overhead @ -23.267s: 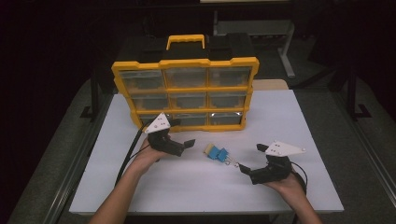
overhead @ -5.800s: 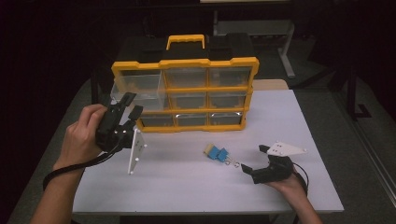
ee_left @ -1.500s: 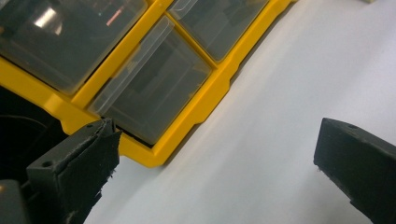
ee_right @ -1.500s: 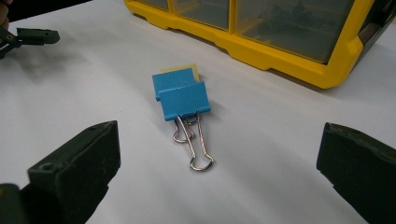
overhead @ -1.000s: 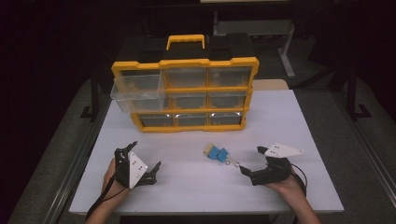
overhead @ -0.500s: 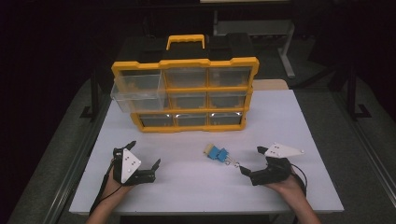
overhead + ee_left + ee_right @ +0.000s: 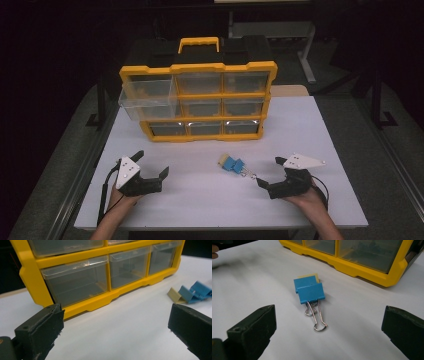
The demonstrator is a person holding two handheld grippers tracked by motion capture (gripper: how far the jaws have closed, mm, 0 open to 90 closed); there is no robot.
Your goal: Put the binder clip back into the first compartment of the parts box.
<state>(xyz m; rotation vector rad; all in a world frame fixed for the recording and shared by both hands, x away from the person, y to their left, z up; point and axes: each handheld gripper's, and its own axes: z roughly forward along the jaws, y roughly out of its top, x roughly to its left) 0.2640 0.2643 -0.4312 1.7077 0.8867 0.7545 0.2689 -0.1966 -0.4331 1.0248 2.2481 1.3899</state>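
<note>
Near the bottom of the high view, the left gripper point(image 7: 150, 176) rested at lower left and the right gripper point(image 7: 267, 172) at lower right, both with jaws spread wide and holding nothing. Between them, just right of centre, the blue binder clips point(image 7: 233, 164) lay on the white table point(image 7: 310, 130). Farther up, the yellow organizer point(image 7: 198, 100) stood with its upper-left drawer point(image 7: 148, 99) pulled out, so stowing the clips seemingly remained undone.
</note>
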